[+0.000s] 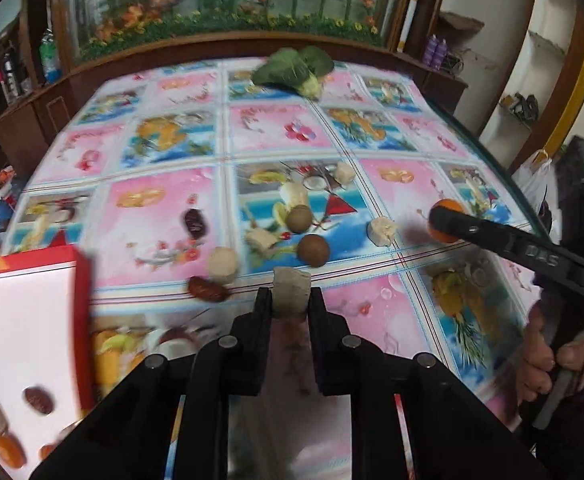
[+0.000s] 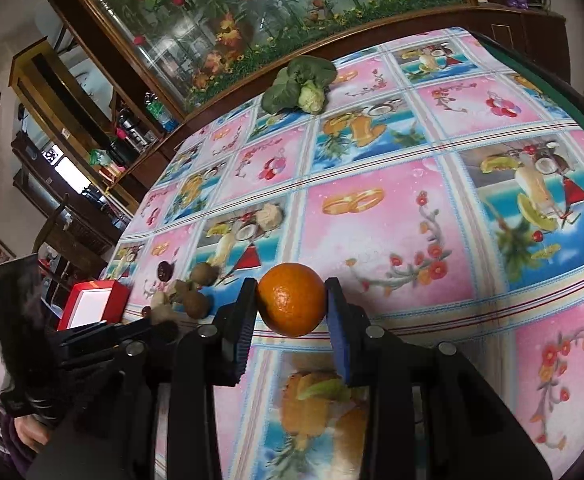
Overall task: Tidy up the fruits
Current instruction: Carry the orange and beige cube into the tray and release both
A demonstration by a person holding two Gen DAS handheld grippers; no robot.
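My left gripper (image 1: pixel 291 300) is shut on a pale beige chunk (image 1: pixel 291 286), held just above the fruit-print tablecloth. To its left stands a red box (image 1: pixel 83 280) with a white inside, holding a dark date (image 1: pixel 38 400), small orange fruits (image 1: pixel 9 448) and a pale piece. My right gripper (image 2: pixel 291 294) is shut on an orange (image 2: pixel 292 308) and hovers over the cloth at the right. Two brown round fruits (image 1: pixel 313 251), dates (image 1: pixel 208 290) and several pale chunks (image 1: pixel 381 231) lie scattered between the grippers.
A leafy green vegetable (image 1: pixel 292 68) lies at the table's far edge, before a wooden glass-fronted cabinet (image 1: pixel 228 0). A person's hand (image 1: pixel 544 360) grips the right gripper's handle. The table's green rim (image 2: pixel 532 64) curves along the right side.
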